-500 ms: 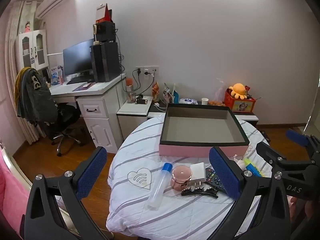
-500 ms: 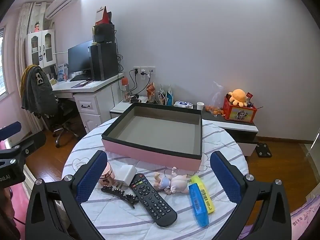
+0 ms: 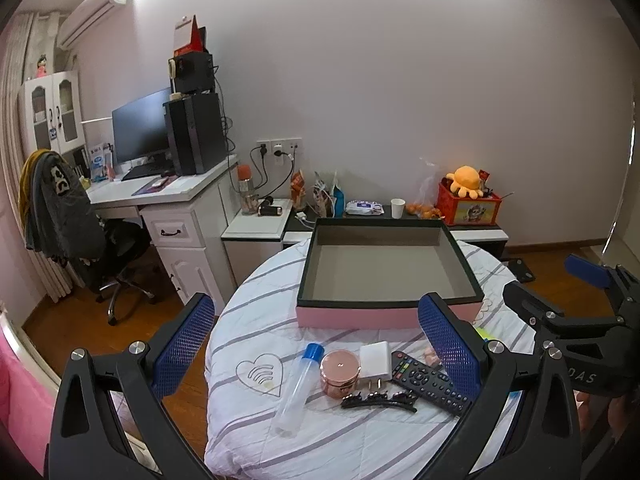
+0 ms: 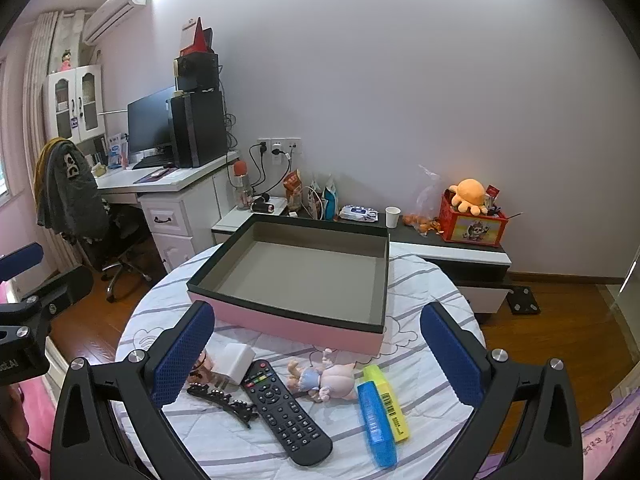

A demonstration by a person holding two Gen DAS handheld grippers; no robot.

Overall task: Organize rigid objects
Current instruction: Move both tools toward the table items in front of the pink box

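Pink box (image 4: 304,326) sits empty, both grippers' fingers spread wide; right gripper (image 4: 316,354) should straddle the remote (image 4: 286,410) across its narrow width

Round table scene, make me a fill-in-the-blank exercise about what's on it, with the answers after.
1. The pink box with the black rim holds ____ objects.
2. The blue highlighter lies right beside a ____ one.
3. The baby doll lies between the remote control and the ____.
4. Both the left gripper and the right gripper are ____.

Answers: no; yellow; highlighters; open
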